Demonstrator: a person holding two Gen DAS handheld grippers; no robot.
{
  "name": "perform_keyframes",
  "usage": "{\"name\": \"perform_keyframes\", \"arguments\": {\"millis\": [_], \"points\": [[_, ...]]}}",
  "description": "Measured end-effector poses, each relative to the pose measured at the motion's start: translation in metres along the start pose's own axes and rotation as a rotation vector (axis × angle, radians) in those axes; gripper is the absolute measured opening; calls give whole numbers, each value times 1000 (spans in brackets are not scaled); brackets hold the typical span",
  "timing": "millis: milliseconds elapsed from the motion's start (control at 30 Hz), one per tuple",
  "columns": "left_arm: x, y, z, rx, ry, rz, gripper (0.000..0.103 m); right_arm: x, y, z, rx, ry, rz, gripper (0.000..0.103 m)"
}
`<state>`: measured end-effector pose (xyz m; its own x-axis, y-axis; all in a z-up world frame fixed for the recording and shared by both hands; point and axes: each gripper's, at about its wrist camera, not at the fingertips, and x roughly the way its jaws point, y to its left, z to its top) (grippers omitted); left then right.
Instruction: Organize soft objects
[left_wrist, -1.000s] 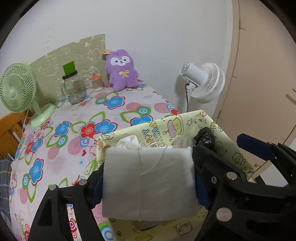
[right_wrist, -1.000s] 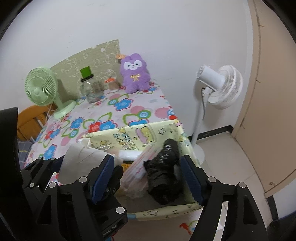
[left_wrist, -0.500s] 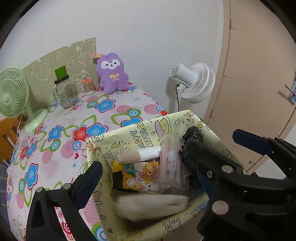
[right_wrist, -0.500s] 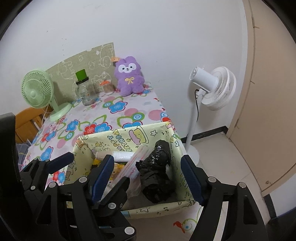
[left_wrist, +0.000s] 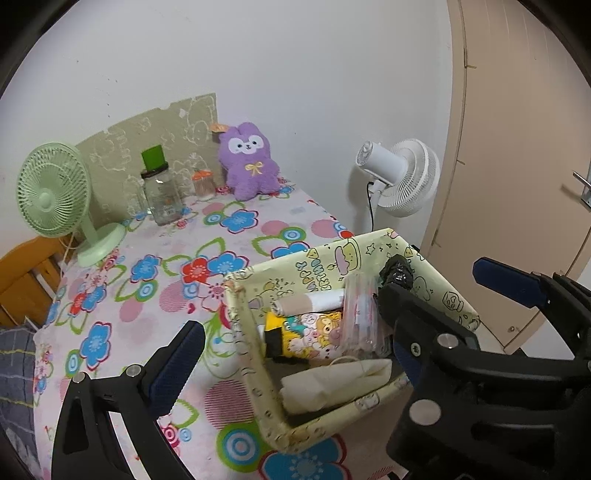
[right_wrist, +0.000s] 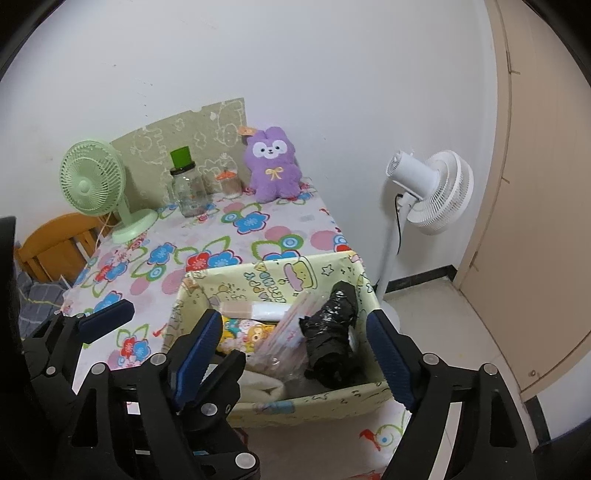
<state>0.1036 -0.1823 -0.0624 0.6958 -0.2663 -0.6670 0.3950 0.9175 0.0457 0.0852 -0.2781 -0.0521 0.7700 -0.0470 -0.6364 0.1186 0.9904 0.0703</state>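
Observation:
A yellow cartoon-print fabric box (left_wrist: 255, 369) (right_wrist: 306, 400) sits at the table's near right corner. In it lie a folded white cloth (left_wrist: 332, 380) (right_wrist: 262, 384), a cartoon tissue pack (left_wrist: 314, 332), a paper roll (left_wrist: 314, 301), a clear packet (left_wrist: 360, 321) and a black plastic bundle (right_wrist: 332, 332). My left gripper (left_wrist: 288, 362) hangs open above the box's near end and holds nothing. My right gripper (right_wrist: 291, 354) hovers beside it over the box. Its jaws are opening and its pads touch nothing. A purple plush (left_wrist: 249, 166) sits against the far wall.
On the floral tablecloth (left_wrist: 147, 266) stand a green desk fan (left_wrist: 55, 192), a glass jar with a green lid (left_wrist: 159, 192) and a small orange-lidded jar (left_wrist: 203, 182). A white standing fan (left_wrist: 402, 177) and a door (left_wrist: 517, 147) are right of the table; a wooden chair (left_wrist: 22, 284) is left.
The left gripper held the white cloth over the box; its jaws spread and the cloth now lies inside. Both grippers have drawn back and up from the box.

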Motion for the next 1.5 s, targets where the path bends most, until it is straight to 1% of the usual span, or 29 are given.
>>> {"name": "perform_keyframes", "arguments": {"millis": [167, 300, 433, 567, 700, 900, 1033, 1333, 1500], "points": [[-16, 10, -7, -13, -26, 40, 103, -11, 12, -3, -17, -19, 10, 86], [-31, 23, -13, -36, -38, 54, 103, -20, 23, -5, -27, -36, 12, 90], [-46, 37, -19, -60, -60, 82, 103, -31, 36, -7, -41, -55, 21, 90], [-62, 54, -25, -89, -80, 112, 103, -40, 51, -8, -59, -75, 28, 91], [-79, 76, -32, -124, -100, 150, 103, -48, 64, -7, -69, -93, 37, 95], [-102, 108, -41, -183, -126, 216, 103, -61, 83, -5, -76, -126, 59, 96], [-117, 124, -47, -209, -147, 241, 103, -69, 93, -5, -70, -147, 69, 96], [-142, 146, -54, -236, -193, 267, 103, -87, 105, -5, -70, -195, 70, 99], [-151, 154, -57, -251, -201, 268, 103, -91, 108, -7, -70, -203, 66, 100]]}}
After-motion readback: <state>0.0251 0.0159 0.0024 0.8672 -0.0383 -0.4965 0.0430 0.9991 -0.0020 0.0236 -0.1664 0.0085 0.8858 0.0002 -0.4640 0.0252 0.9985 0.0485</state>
